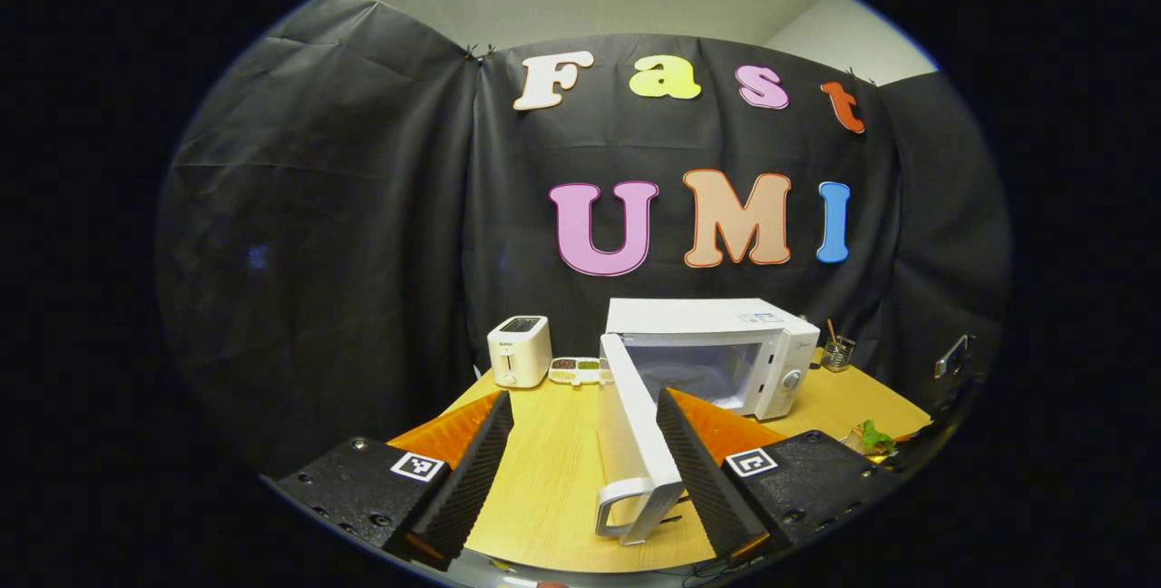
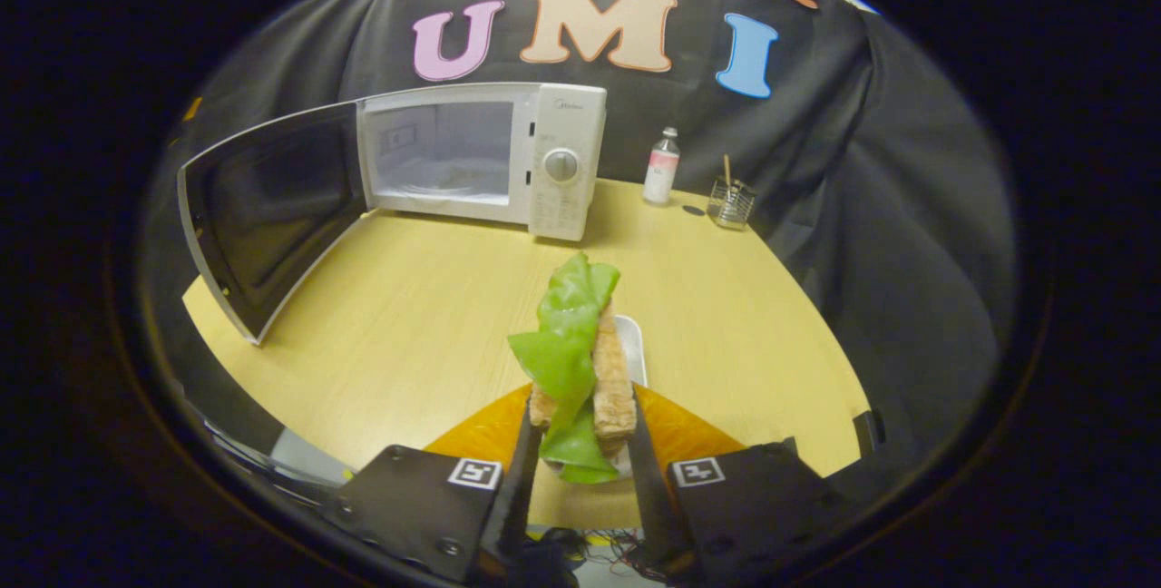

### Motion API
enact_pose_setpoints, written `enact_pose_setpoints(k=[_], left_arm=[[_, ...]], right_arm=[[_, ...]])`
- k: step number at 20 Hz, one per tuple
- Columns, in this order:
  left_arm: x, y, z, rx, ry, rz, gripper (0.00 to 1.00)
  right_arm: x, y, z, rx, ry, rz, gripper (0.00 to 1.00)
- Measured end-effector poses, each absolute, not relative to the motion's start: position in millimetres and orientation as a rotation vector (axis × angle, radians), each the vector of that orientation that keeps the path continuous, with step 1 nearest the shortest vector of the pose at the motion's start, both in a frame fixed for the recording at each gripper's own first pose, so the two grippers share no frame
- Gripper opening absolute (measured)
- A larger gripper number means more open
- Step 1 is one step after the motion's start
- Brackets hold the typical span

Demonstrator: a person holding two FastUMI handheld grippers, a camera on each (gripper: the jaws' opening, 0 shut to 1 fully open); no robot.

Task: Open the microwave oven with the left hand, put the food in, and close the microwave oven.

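Left gripper view: wooden bench (image 1: 553,470) in front of a black cloth wall. White microwave (image 1: 717,352) at the back of the bench, its door (image 1: 630,429) swung wide open toward the camera, with the door handle (image 1: 626,506) at the near end. Left gripper (image 1: 585,452) low in front, jaws released and spread wide apart, gripping nothing. Door handle just beside the right-hand finger (image 1: 707,470); contact cannot be told. White toaster (image 1: 519,350) to the left of the microwave. Small tray of seasonings (image 1: 579,370) between toaster and microwave. Wire holder with sticks (image 1: 836,352) to the right of the microwave. Green leaf of the food just visible at the far right edge of the bench.

Right gripper view: same microwave (image 2: 481,157) seen from the front, cavity open, door (image 2: 272,216) standing out to the left. Control dial (image 2: 560,165) on the right panel. Small bottle (image 2: 664,167) and wire holder (image 2: 730,202) to the right of the microwave, against the cloth. Right gripper (image 2: 580,443) at the bottom, jaws clenched on the food: a sandwich (image 2: 585,370) of toasted bread with a green lettuce leaf, held on edge between both fingers. White dish (image 2: 633,343) on the bench just behind the sandwich. Sandwich well apart from the microwave, out over the middle of the bench.
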State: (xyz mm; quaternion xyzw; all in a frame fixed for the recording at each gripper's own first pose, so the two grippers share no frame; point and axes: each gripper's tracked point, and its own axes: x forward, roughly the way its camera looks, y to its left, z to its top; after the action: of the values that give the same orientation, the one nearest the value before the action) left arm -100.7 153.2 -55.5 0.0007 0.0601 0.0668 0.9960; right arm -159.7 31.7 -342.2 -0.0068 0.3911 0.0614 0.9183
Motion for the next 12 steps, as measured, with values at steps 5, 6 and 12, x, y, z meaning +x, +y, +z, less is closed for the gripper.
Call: enact_pose_setpoints(k=[5, 6, 12], left_arm=[[-93.9, 145.0, -57.0, -0.001, 0.125, 0.09, 0.97], [-92.2, 141.1, -56.8, -0.004, 0.123, 0.079, 0.96], [-83.5, 139.5, -52.3, 0.007, 0.102, 0.038, 0.97]], right_arm=[[-157.5, 32.9, -340.4, -0.041, 0.812, 0.128, 0.3], [-156.5, 31.0, -339.0, -0.048, 0.82, 0.123, 0.3], [-134.0, 29.7, -304.5, -0.033, 0.781, 0.116, 0.24]])
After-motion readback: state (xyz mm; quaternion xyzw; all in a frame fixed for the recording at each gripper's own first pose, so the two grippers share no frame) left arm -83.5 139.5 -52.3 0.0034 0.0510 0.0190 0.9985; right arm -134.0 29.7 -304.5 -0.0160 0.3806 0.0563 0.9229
